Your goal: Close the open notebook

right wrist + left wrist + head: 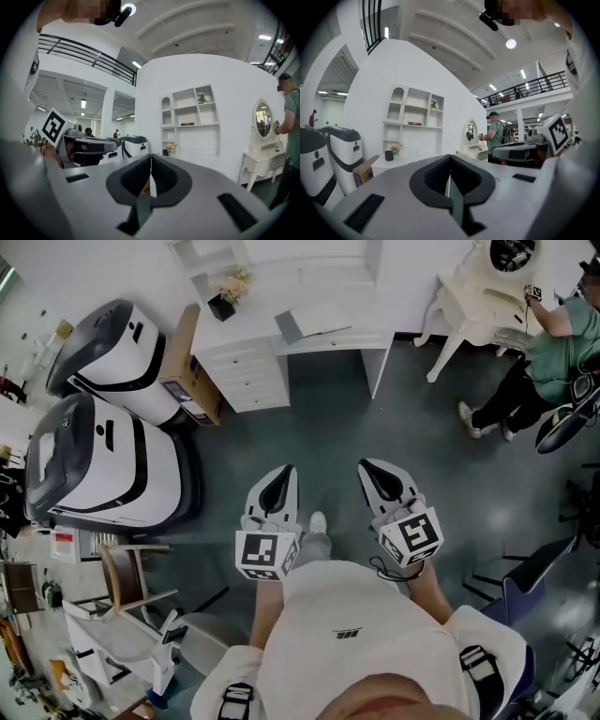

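Note:
A white desk stands across the grey floor, some way ahead of me. On its top lies a flat white thing with a grey part, which looks like the open notebook. I hold both grippers close to my body, far from the desk. My left gripper points toward the desk with its jaws together and nothing between them. My right gripper is beside it, also shut and empty. The notebook cannot be made out in either gripper view.
A small potted plant sits on the desk's left end and a cardboard box leans beside the drawers. Two big white and grey machines fill the left. A person in green stands at a white vanity table at the right.

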`<state>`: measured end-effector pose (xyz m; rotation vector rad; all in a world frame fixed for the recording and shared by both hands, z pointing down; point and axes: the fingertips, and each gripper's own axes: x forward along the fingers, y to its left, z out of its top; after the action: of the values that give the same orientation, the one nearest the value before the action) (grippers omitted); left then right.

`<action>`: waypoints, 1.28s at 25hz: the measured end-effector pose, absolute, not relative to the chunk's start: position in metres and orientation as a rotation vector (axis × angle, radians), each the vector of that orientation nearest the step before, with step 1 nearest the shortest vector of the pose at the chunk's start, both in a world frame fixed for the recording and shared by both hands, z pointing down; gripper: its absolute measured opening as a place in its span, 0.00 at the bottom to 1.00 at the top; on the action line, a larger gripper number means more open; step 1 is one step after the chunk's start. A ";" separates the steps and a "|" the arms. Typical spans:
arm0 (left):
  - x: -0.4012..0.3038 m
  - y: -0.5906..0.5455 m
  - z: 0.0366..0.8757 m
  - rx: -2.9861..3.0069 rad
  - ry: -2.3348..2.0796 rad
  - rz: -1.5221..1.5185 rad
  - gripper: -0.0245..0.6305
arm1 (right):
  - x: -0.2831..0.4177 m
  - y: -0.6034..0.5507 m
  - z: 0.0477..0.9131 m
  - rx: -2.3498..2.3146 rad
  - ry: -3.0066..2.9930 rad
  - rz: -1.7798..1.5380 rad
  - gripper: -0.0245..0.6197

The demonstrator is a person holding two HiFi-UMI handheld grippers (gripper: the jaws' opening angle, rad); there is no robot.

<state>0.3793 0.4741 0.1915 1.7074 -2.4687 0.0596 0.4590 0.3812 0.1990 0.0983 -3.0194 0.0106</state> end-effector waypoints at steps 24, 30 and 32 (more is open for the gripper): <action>0.226 0.419 0.195 1.828 -2.353 -0.001 0.04 | 0.310 0.335 0.202 0.237 -2.958 0.004 0.03; 0.204 0.398 0.200 1.839 -2.347 -0.005 0.04 | 0.289 0.318 0.204 0.249 -2.958 0.008 0.03; 0.199 0.391 0.201 1.840 -2.345 -0.011 0.04 | 0.283 0.312 0.206 0.243 -2.960 0.011 0.03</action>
<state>0.1986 0.3910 0.2006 1.8399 -2.3448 -0.0107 0.2830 0.3122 0.2059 0.2434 -2.9605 0.0112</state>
